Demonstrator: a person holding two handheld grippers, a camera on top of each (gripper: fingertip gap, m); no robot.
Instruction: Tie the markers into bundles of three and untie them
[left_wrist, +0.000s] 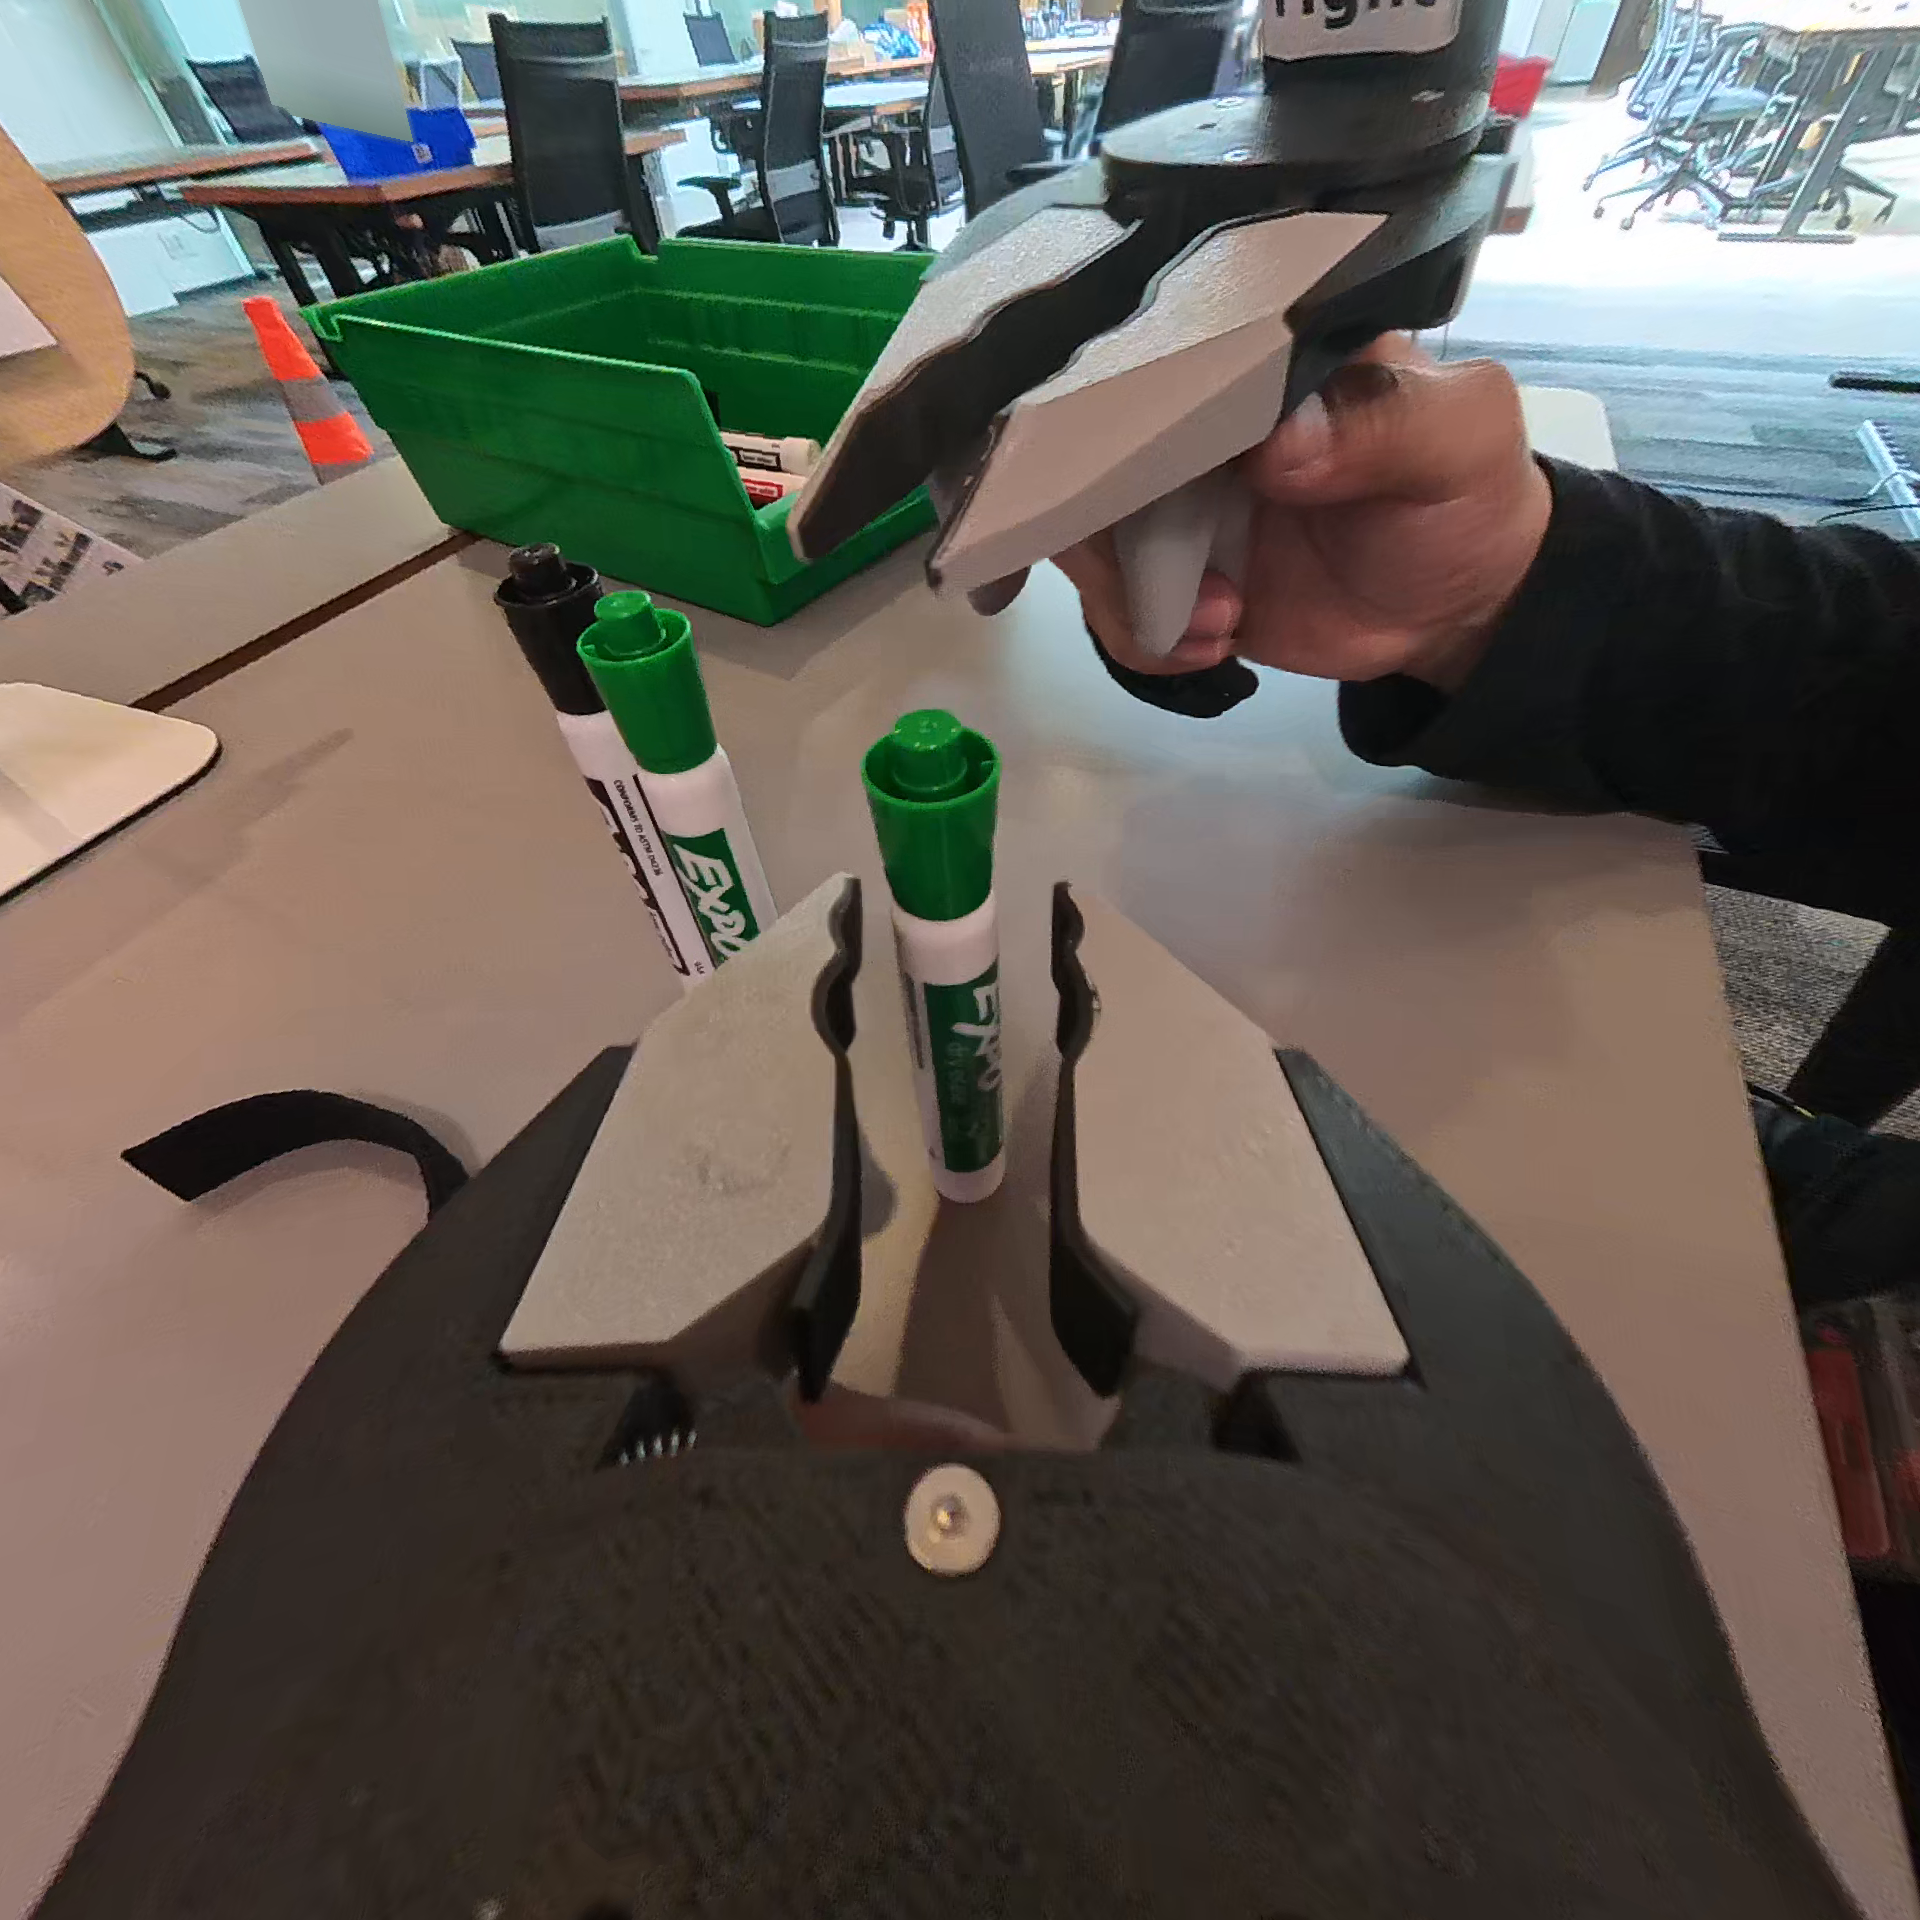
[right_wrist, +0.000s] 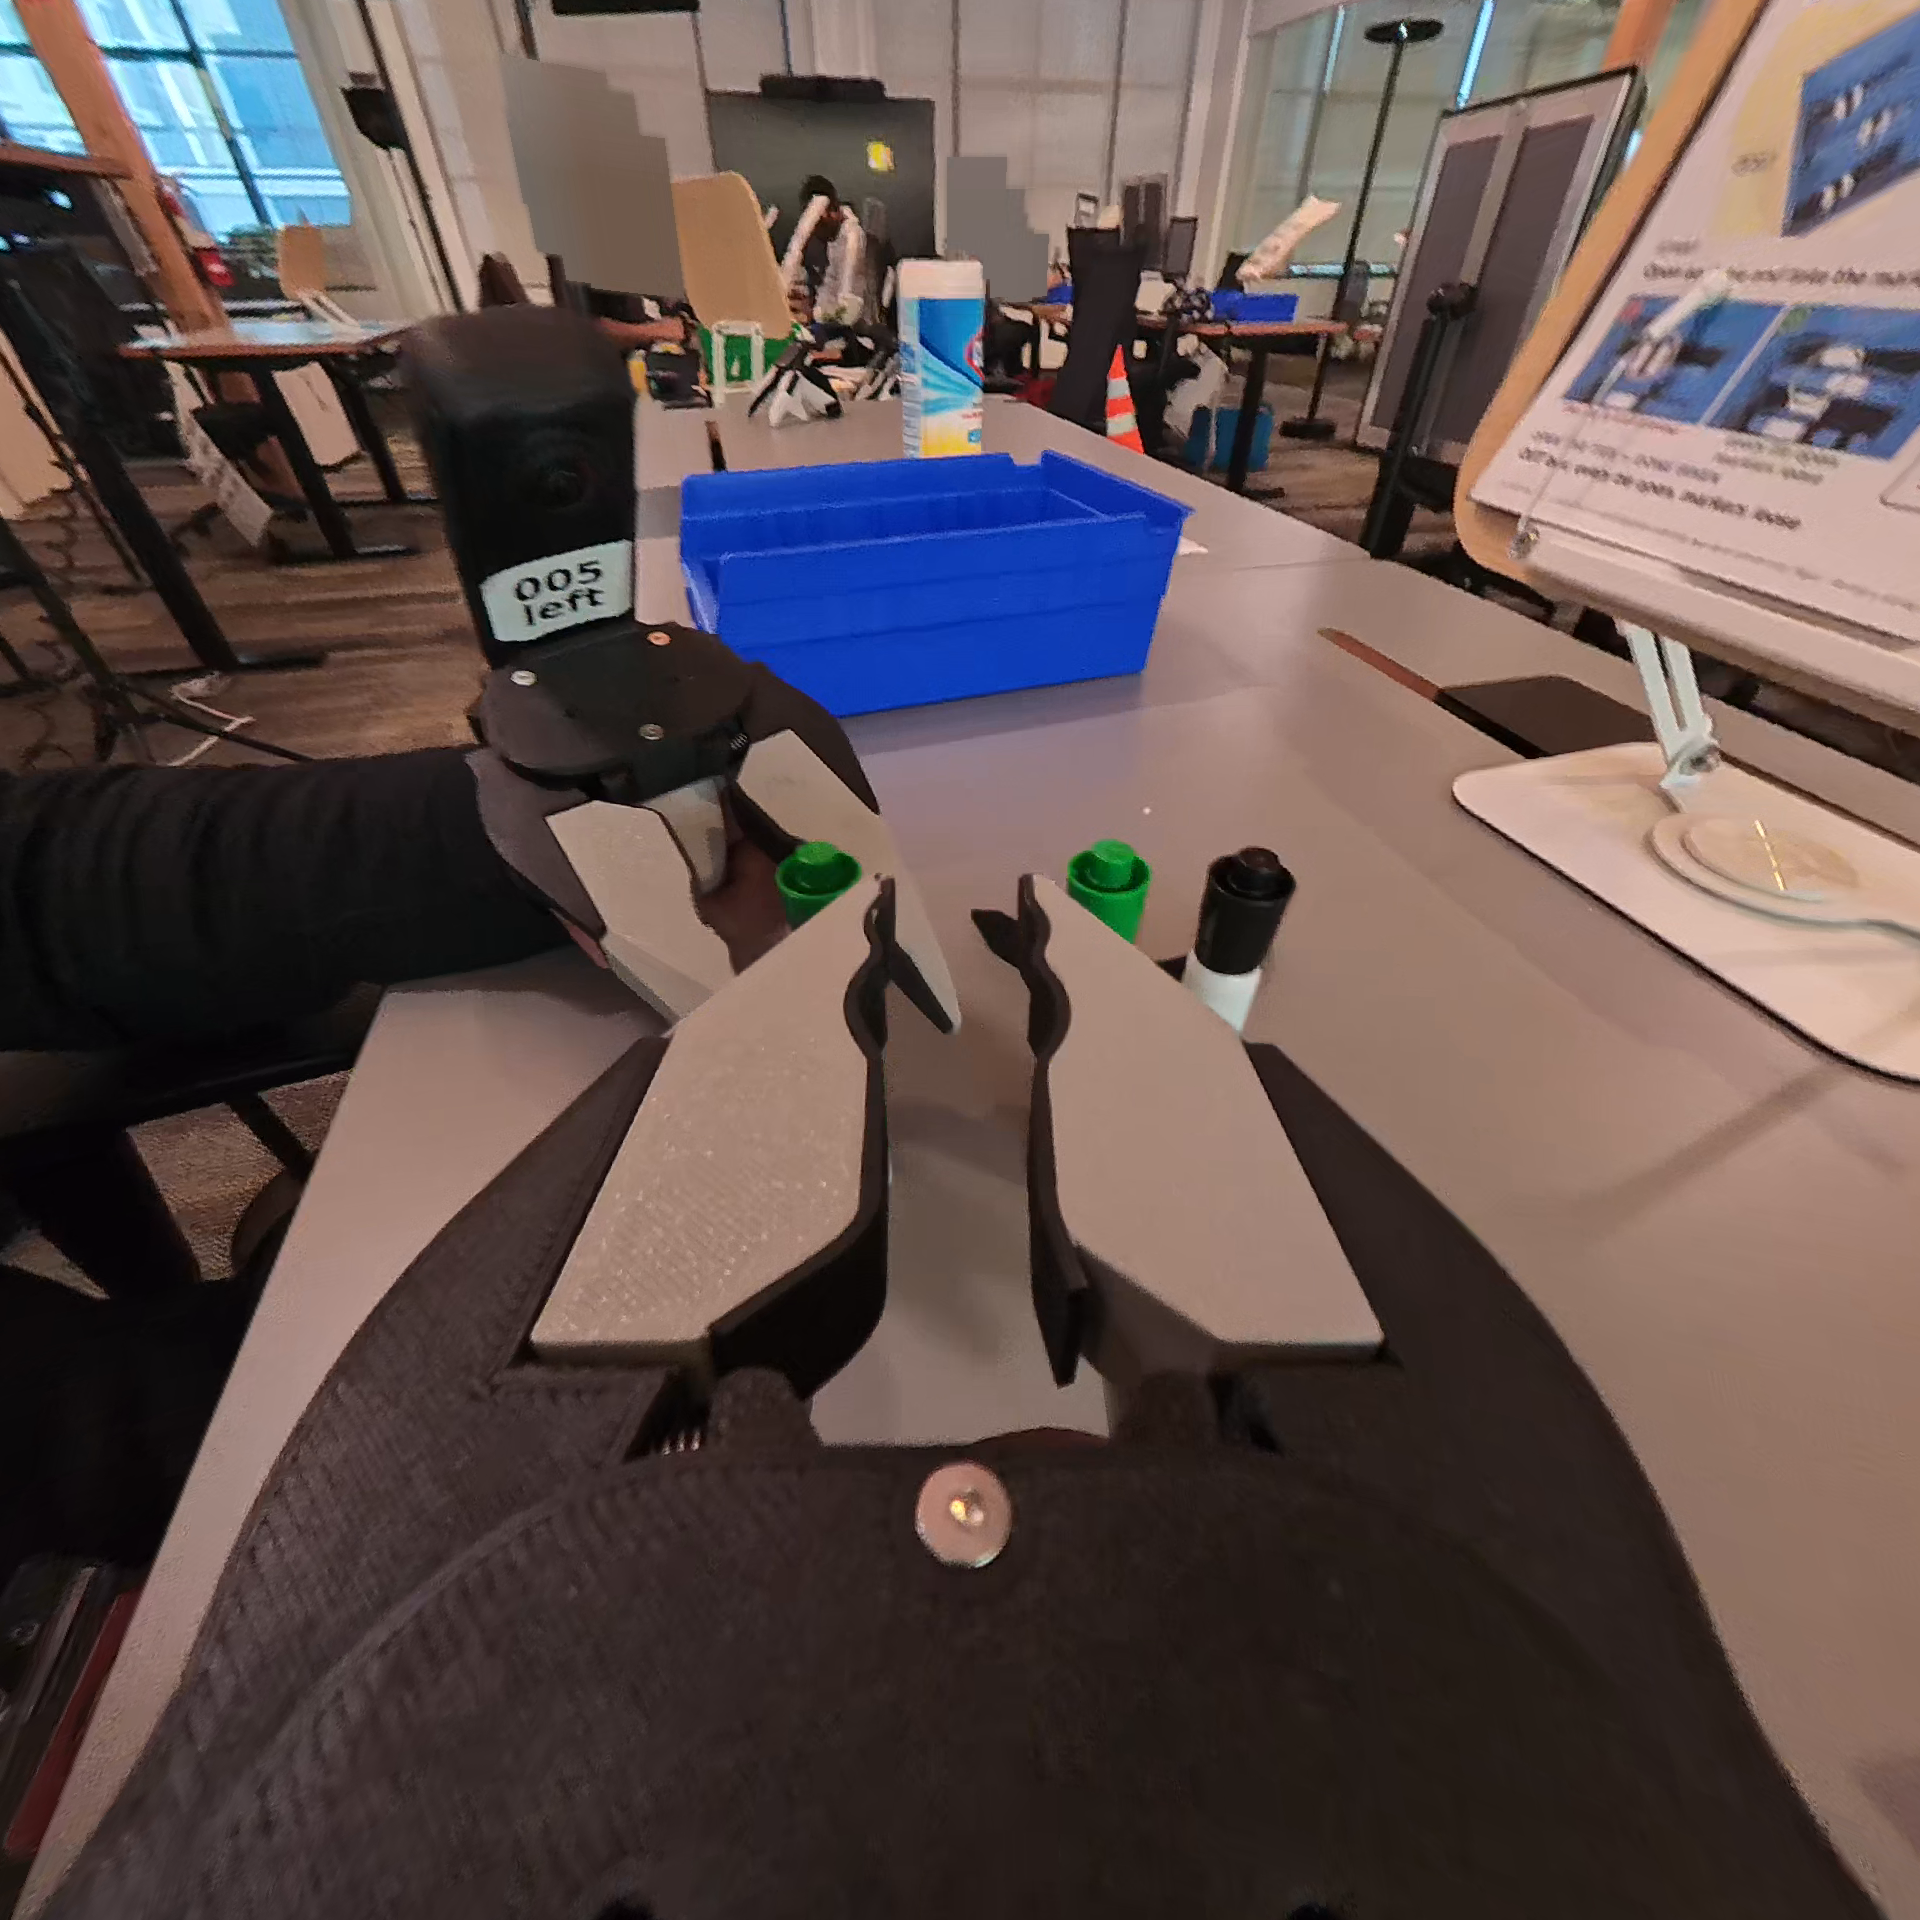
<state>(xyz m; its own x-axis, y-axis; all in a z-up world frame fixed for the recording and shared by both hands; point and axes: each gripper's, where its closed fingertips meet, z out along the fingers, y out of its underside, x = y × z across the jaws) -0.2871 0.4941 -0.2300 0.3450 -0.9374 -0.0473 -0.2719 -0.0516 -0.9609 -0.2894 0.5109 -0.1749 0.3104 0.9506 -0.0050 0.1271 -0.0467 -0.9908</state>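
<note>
A green-capped marker stands upright on the grey table, between the fingers of my left gripper. There is a gap on each side of it, so the left gripper is open around it and not gripping. A black marker and a second green marker stand upright just to the left. A black strap lies loose on the table. My right gripper hovers above and behind, open and empty. The right wrist view shows it open, with the left gripper around the green cap.
A green bin holding more markers stands behind. A blue bin stands farther along the table, with a wipes canister behind it. A white stand with an instruction sheet is at the table's side. The tips of one gripper are about 6 cm away from the tips of the other. The black strap is about 15 cm from my left fingertips.
</note>
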